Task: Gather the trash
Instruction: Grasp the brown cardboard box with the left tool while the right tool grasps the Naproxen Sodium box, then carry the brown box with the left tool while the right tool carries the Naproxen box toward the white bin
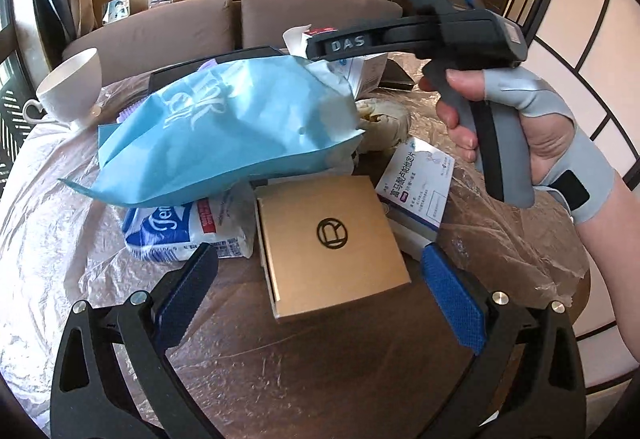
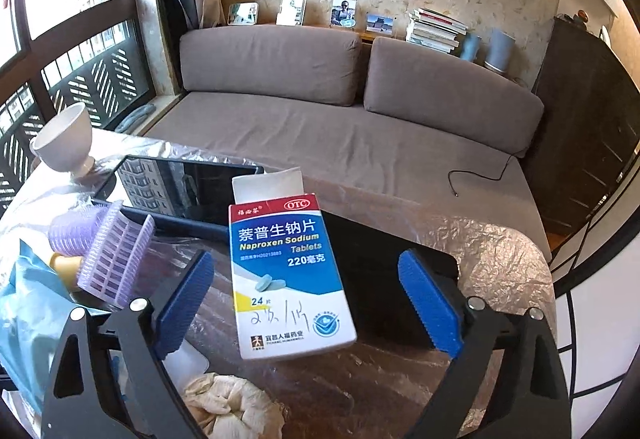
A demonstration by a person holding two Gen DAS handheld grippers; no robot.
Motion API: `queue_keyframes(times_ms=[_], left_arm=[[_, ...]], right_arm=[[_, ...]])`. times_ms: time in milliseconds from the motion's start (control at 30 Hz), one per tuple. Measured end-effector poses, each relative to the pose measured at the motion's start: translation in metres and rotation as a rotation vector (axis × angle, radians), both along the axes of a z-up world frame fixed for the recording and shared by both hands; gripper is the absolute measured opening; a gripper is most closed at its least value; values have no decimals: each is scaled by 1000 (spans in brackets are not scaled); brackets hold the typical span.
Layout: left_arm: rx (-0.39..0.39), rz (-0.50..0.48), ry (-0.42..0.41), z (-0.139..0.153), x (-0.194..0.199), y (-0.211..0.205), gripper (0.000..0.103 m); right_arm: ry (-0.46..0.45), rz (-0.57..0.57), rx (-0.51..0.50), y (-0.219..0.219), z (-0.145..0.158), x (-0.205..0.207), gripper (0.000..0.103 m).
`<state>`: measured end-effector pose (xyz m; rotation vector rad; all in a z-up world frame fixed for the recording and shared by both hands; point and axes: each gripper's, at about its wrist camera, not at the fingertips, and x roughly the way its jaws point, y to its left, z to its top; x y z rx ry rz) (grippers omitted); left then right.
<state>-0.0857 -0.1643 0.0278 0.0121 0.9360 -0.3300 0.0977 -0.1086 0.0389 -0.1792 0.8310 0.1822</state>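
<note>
Only rightward: naproxen box (image 2: pixel 290 279), perhaps between open fingers (image 2: pixel 430 303).

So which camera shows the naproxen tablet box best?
The right wrist view: the naproxen box sits centred between the open fingers, label readable. In the left wrist view it is mostly hidden behind the right gripper.

Round table (image 1: pixel 248 371) under crinkled clear plastic sheet (image 1: pixel 48 239) (bearing cardboard box (image 1: pixel 332 239), tissue pack (image 1: pixel 184 235), white cup (image 1: pixel 76 87), tablet (image 2: pixel 180 187)).
</note>
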Motion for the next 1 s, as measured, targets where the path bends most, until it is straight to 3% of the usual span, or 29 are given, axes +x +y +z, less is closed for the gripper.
queue_keyframes(times_ms=[200, 300, 333, 400, 467, 533, 600, 1000], left_arm=[[5, -12, 12, -4, 4, -5, 86], [9, -16, 8, -4, 3, -7, 84], [11, -18, 5, -3, 2, -8, 84], [16, -29, 8, -4, 2, -9, 70], [12, -39, 8, -3, 1, -6, 67], [6, -48, 4, -2, 0, -5, 65], [1, -46, -5, 0, -3, -6, 61], [-22, -56, -12, 7, -8, 10, 60]], right_arm=[[1, 12, -28, 3, -6, 0, 83], [-1, 18, -44, 6, -9, 0, 78], [7, 20, -46, 6, -11, 0, 75], [19, 25, -38, 6, -14, 0, 67], [32, 32, -23, 5, -16, 0, 52], [33, 33, -14, 4, -16, -2, 46], [28, 30, -3, 2, -14, -4, 46], [-30, 19, 97, -14, 22, -25, 46]])
